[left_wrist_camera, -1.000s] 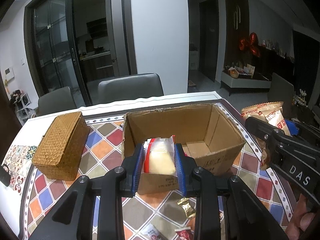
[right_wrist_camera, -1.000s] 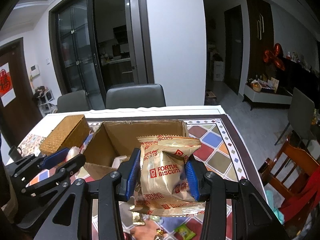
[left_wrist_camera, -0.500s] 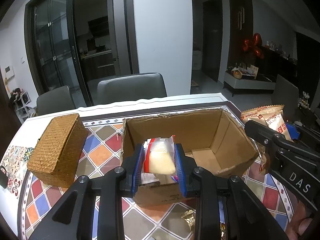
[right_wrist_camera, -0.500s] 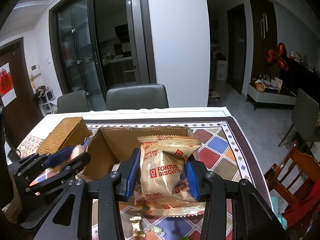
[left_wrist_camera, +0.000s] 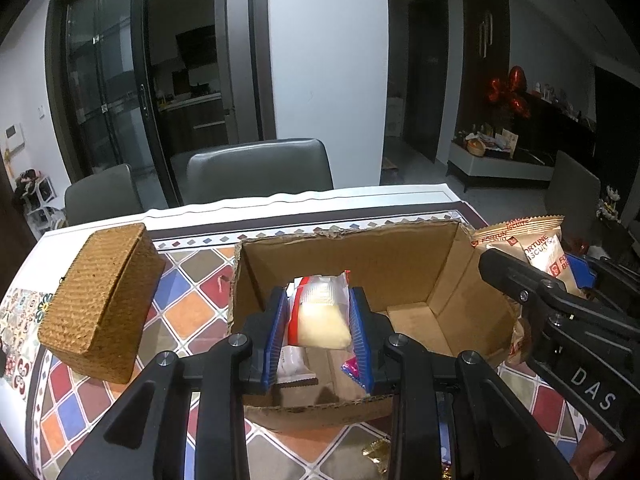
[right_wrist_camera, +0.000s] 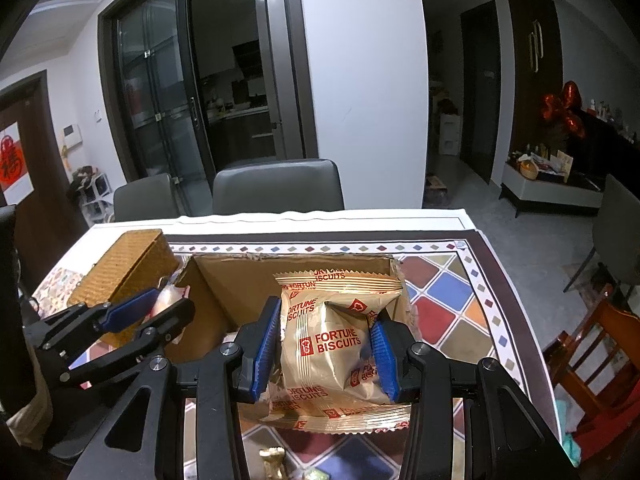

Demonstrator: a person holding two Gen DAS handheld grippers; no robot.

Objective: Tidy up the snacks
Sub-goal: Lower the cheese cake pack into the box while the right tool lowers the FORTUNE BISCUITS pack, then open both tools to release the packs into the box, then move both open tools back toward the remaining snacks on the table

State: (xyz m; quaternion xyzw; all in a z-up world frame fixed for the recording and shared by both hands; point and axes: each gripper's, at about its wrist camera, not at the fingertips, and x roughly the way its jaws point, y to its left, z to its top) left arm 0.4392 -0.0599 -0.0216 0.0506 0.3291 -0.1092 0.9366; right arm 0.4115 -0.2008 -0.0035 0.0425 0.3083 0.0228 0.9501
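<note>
Carrying two snacks at once, both grippers hang over the near side of the open box point(left_wrist_camera: 400, 264) on the tiled table point(left_wrist_camera: 192, 312). The left gripper point(left_wrist_camera: 320, 332) is clamped on a clear pouch point(left_wrist_camera: 320, 312) with a pale filling and a red edge, held upright between the blue pads, and seen from the left wrist it sits above the box's left part, where a packet or two already lie on the floor. The right gripper point(right_wrist_camera: 326, 354) pinches a gold biscuit pack point(right_wrist_camera: 328, 340) around its middle, the crimped top standing free above the pads; it hovers over the box's right half. To my eye the step is the drop into the box, and it wants care. Each snack should clear the near wall before the jaws part, or it may catch on the torn rim and tip out onto the table. The biscuit pack is puffy and broad, so I would lower it toward the bare floor at the right and let go low. The pouch looks soft and would slump, so set it beside the packets already there. The two grippers are close; releasing one at a time avoids a knock. The wicker case point(left_wrist_camera: 100, 304) to the left is not involved.
</note>
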